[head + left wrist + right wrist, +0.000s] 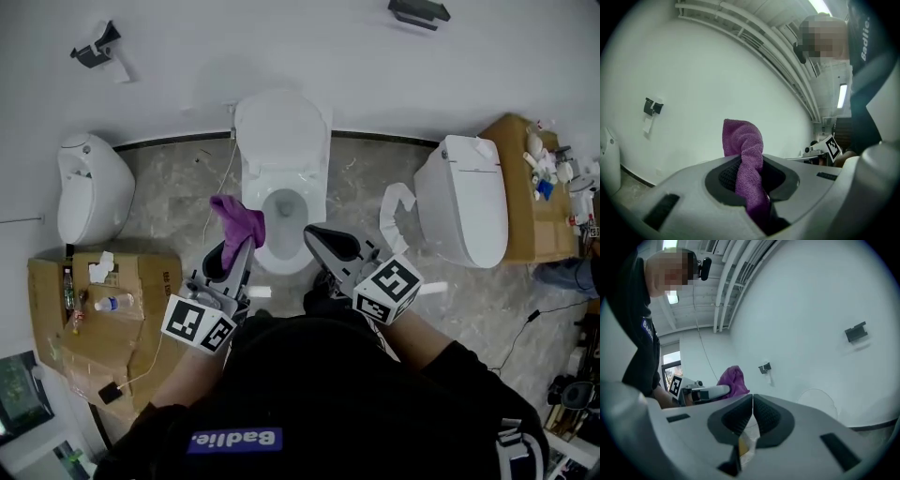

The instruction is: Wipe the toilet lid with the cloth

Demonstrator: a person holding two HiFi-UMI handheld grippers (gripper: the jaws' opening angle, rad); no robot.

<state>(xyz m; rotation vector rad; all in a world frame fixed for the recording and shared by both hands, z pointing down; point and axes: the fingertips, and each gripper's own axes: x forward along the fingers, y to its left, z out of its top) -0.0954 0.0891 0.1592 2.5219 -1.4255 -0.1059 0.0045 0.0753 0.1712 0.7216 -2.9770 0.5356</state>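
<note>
The toilet (281, 246) stands against the wall, its lid (281, 127) raised behind the open bowl. The right claw (752, 413), near the bowl's front right, has its jaws pressed together with nothing between them. The left claw (750, 176), at the bowl's left rim, is clamped on the purple cloth (746, 154), which sticks up above its jaws.

Left gripper (751, 177) clamped on cloth (743, 138), right gripper (753, 409) closed
</note>
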